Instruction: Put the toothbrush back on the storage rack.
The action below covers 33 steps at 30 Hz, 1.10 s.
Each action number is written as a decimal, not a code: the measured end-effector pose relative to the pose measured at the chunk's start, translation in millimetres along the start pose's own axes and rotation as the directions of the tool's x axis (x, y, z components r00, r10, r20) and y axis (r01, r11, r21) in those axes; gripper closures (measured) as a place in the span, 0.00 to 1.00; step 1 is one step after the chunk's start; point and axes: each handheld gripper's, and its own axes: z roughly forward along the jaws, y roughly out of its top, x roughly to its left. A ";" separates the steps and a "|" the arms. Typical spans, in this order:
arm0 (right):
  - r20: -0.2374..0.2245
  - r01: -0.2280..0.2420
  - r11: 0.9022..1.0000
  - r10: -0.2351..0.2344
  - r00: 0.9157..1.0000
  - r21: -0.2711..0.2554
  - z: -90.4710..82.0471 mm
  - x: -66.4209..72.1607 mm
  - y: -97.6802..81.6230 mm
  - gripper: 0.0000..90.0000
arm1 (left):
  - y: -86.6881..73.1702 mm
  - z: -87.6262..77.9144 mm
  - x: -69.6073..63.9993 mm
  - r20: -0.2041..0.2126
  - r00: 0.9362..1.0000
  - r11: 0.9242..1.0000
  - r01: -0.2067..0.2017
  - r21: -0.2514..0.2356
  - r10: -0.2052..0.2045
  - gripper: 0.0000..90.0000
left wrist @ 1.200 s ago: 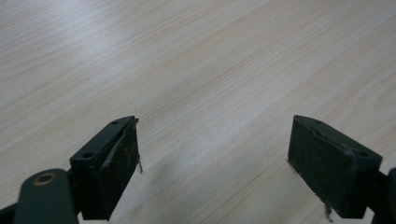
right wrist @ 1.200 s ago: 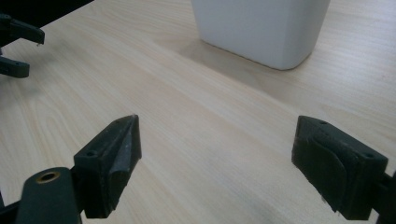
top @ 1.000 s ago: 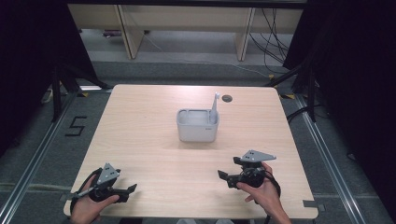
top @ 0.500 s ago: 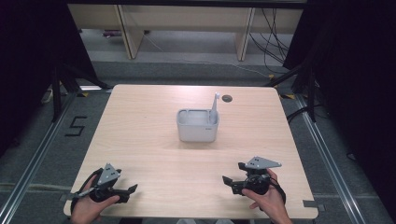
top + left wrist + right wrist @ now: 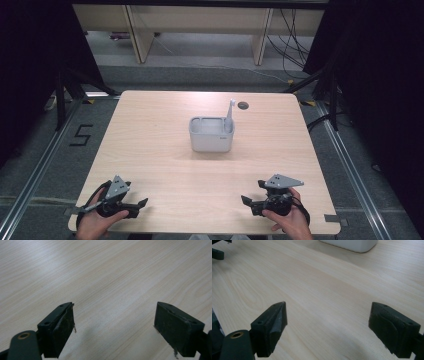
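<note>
A small white rectangular plastic container (image 5: 211, 135) stands near the middle of the light wooden table (image 5: 150, 130), with a white stick-like utensil (image 5: 230, 114) leaning upright at its right rim and a small dark round hole (image 5: 243, 105) in the tabletop just behind it. The left gripper (image 5: 140, 206) and the right gripper (image 5: 248, 199) rest near the table's front edge, well apart from the container. Each is held in a hand, its jaws spread wide over bare wood and holding nothing.
</note>
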 end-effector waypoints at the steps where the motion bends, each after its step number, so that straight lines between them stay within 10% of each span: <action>1: -0.002 0.002 1.000 -0.002 1.000 -0.004 0.1 -0.3 -0.6 0.18 | 0.0 0.0 0.1 -0.001 1.000 1.000 0.000 0.000 0.000 0.18; 7: 0.002 0.016 1.000 -0.016 1.000 0.010 -1.3 -1.6 -4.0 0.18 | 0.2 -2.7 3.8 -0.006 0.998 0.997 -0.059 0.040 0.059 0.17; 33: 0.011 -0.002 0.999 0.002 1.000 0.032 -4.4 1.3 -9.8 0.18 | -0.8 -0.3 -0.2 -0.005 1.000 1.000 -0.001 -0.005 0.001 0.18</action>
